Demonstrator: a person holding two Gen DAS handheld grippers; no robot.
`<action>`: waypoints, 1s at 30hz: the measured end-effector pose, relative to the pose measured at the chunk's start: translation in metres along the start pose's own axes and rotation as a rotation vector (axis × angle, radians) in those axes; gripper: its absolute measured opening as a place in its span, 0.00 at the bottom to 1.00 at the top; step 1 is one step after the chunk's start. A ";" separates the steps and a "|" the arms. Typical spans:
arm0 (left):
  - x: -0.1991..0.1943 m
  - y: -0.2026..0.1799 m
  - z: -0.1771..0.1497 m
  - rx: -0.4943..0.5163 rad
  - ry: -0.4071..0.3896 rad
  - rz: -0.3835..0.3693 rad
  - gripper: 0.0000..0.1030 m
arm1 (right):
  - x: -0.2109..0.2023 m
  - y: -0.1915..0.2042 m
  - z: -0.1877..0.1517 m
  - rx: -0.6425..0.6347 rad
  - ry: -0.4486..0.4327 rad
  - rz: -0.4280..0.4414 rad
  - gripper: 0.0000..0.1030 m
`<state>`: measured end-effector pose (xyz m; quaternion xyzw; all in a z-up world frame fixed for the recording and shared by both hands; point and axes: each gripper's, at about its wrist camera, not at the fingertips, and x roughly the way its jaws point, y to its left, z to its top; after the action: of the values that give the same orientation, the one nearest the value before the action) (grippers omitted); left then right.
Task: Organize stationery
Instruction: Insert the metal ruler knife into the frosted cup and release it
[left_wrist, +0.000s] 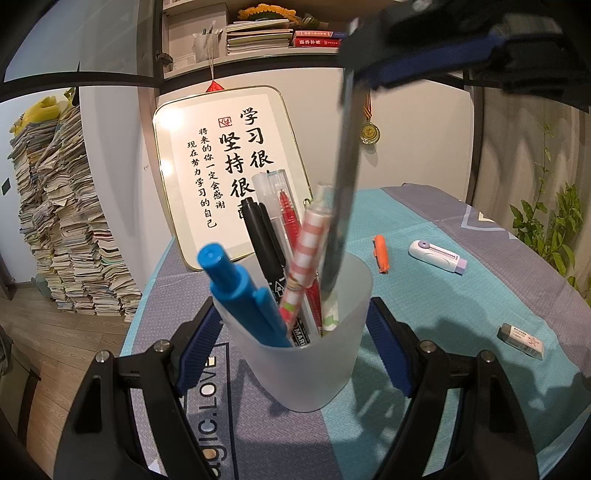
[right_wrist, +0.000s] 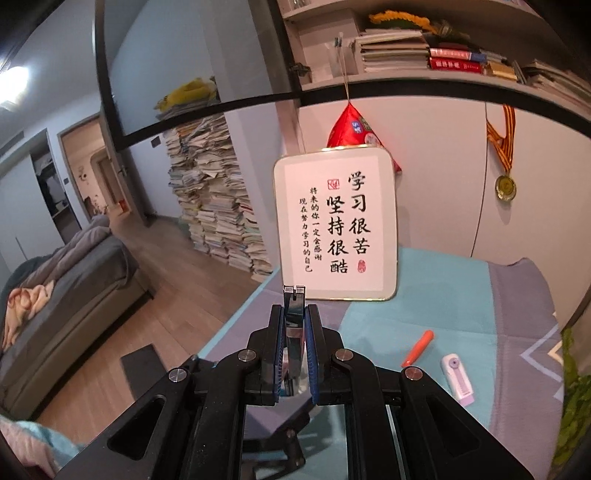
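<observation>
You are working on a table (left_wrist: 424, 417) where the frosted pen cup (left_wrist: 295, 350) is already carrying several pens, while an orange pen (left_wrist: 380, 254), a correction tape (left_wrist: 437, 256) and an eraser (left_wrist: 521, 336) are waiting loose. Your left claw (left_wrist: 295, 339) is bracing the cup; your right claw (right_wrist: 294, 332) is pinching a dark flat ruler (left_wrist: 341, 206), its lower end dipping into the cup. Only the left view is showing the cup and eraser; only the right view is showing the clamped jaws.

Frosted pen cup (left_wrist: 295, 354) between fingers (left_wrist: 199, 347)
</observation>
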<state>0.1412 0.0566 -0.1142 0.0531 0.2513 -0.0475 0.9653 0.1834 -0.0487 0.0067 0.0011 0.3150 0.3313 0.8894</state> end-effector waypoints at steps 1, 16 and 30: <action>0.000 0.000 0.000 0.000 0.000 0.000 0.76 | 0.004 0.000 -0.001 0.009 0.013 0.013 0.11; -0.001 0.000 0.000 0.001 0.000 0.001 0.76 | 0.040 0.002 -0.009 0.024 0.106 0.054 0.11; 0.000 -0.001 0.000 0.003 0.000 0.001 0.76 | 0.056 -0.007 -0.011 0.069 0.169 0.094 0.11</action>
<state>0.1408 0.0551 -0.1137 0.0547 0.2511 -0.0475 0.9652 0.2135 -0.0237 -0.0349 0.0185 0.3996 0.3608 0.8425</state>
